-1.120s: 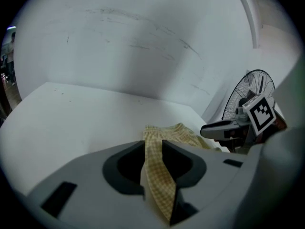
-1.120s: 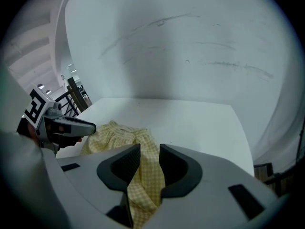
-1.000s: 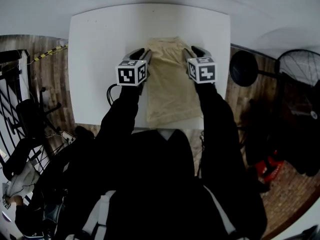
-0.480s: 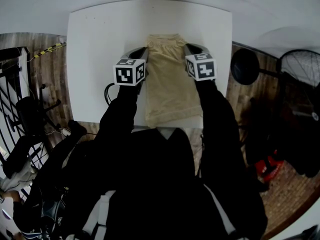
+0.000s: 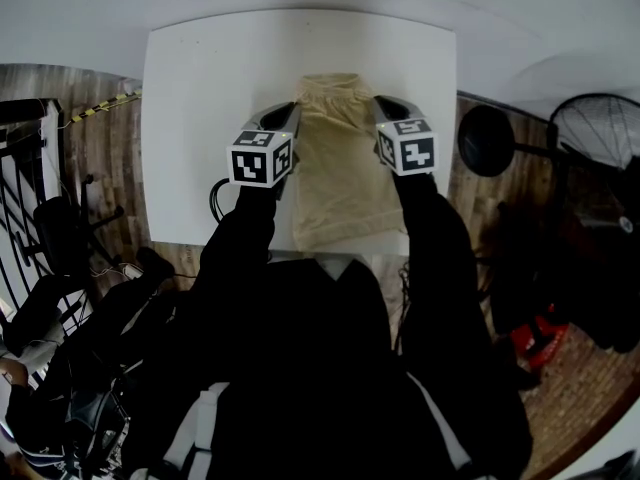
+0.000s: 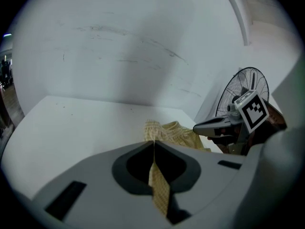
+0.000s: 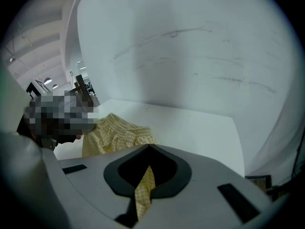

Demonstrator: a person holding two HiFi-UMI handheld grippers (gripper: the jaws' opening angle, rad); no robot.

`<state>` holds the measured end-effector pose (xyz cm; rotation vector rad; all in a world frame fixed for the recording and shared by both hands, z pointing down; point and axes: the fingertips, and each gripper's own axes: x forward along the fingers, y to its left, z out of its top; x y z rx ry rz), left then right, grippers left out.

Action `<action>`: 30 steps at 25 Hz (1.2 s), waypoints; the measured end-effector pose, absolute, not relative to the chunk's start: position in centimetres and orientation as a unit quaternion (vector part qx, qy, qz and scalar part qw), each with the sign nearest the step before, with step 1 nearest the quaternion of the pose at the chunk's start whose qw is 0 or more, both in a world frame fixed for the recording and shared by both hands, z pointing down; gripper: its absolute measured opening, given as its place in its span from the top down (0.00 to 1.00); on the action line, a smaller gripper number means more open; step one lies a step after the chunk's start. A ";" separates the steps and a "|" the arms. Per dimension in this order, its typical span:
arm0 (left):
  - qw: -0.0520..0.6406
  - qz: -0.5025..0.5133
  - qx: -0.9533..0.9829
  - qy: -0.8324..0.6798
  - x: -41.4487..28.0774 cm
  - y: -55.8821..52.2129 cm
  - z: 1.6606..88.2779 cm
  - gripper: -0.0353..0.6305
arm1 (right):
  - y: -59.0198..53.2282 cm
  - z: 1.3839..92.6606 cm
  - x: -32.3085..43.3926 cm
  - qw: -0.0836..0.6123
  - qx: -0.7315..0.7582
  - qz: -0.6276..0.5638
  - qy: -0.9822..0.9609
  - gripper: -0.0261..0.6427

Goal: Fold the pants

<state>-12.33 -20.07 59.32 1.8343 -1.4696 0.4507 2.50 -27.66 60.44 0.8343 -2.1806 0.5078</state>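
Pants (image 5: pixel 340 183) lie on the table (image 5: pixel 200 98), perhaps a stool (image 5: pixel 487 138) rightward.

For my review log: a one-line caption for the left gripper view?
Left gripper shut on an edge of the yellow checked pants, white table beyond.

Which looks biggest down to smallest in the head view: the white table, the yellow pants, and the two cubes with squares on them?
1. white table
2. yellow pants
3. left cube and right cube: they look about alike, so no ranking between them. They are also nearer the camera, which makes them look bigger.
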 end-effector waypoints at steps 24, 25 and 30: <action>0.264 0.195 0.765 -0.554 -5.4 -11.1 51.8 0.93 | -18.1 53.9 9.6 0.304 0.335 0.184 -0.873 0.96; 0.260 0.196 0.766 -0.553 -5.2 -10.7 51.8 0.93 | -17.7 53.9 9.7 0.300 0.334 0.183 -0.875 0.96; 0.232 0.208 0.778 -0.545 -4.0 -8.4 52.0 0.93 | -15.6 54.1 10.4 0.289 0.322 0.166 -0.886 0.96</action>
